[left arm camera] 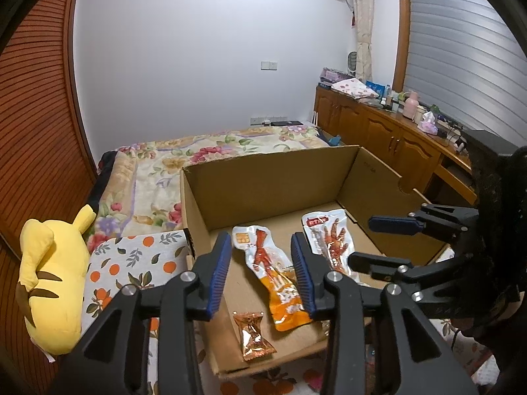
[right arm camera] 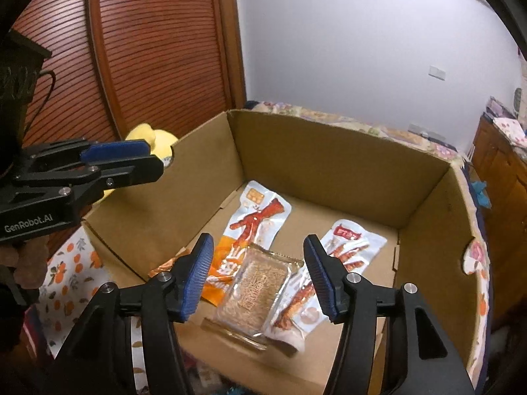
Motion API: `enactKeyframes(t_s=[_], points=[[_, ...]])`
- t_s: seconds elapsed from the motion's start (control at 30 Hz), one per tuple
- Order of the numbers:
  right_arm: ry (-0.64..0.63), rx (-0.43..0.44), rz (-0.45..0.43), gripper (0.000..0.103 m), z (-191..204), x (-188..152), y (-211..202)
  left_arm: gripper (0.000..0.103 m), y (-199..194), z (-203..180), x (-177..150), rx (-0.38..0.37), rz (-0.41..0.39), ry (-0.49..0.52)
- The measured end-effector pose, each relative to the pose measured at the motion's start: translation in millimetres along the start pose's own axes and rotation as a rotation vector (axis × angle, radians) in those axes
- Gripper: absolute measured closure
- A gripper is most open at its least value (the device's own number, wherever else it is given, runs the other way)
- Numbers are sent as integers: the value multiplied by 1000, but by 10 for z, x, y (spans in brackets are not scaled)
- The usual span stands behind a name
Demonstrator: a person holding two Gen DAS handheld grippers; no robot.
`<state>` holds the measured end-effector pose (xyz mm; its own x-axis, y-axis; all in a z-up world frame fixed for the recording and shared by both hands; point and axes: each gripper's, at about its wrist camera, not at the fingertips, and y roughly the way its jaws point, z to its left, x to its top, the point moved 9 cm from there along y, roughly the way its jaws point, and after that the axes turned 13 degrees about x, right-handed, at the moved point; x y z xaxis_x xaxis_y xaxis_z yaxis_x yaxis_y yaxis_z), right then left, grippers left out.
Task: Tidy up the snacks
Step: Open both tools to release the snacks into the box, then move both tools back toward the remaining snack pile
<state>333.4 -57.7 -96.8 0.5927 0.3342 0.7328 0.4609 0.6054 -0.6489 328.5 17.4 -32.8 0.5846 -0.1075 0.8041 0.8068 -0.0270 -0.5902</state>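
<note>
Open-topped box [right arm camera: 329,164], bare far floor

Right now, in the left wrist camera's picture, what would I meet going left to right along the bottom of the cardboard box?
Small orange foil snack packet → orange chicken-foot snack pouch → white chicken-foot snack pouch.

You had a plain brown cardboard box [left arm camera: 263,177]; in it an orange-and-white packet [left arm camera: 275,279], a white packet with red print [left arm camera: 329,237], a shiny copper-orange sachet [left arm camera: 253,335]; blue pads [left arm camera: 222,273] on black grippers; yellow plush [left arm camera: 49,283] with brown stripes; cloth [left arm camera: 138,263] white with an orange-fruit pattern.
</note>
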Motion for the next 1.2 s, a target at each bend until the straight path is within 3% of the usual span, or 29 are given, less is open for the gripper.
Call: enactKeyframes(t_s=[0.4,0.47,0.53,0.9,1.2], points=[[17,-76,-83,39,136,-273,-815,51,-451,-186,-156,-32,-36,23],[25,-86,-94,38,128,-318,-921,39,-503,-242,-221,-45,-35,34],[31,-104,-98,37,126,-391,-1018,33,-555,-295,-269,-55,-41,33],[120,-202,-69,36,-152,-1000,-1284,33,-583,-598,-801,-108,25,42],[199,-207,10,36,-411,-1439,-1089,33,-369,-735,-1200,-109,125,34]])
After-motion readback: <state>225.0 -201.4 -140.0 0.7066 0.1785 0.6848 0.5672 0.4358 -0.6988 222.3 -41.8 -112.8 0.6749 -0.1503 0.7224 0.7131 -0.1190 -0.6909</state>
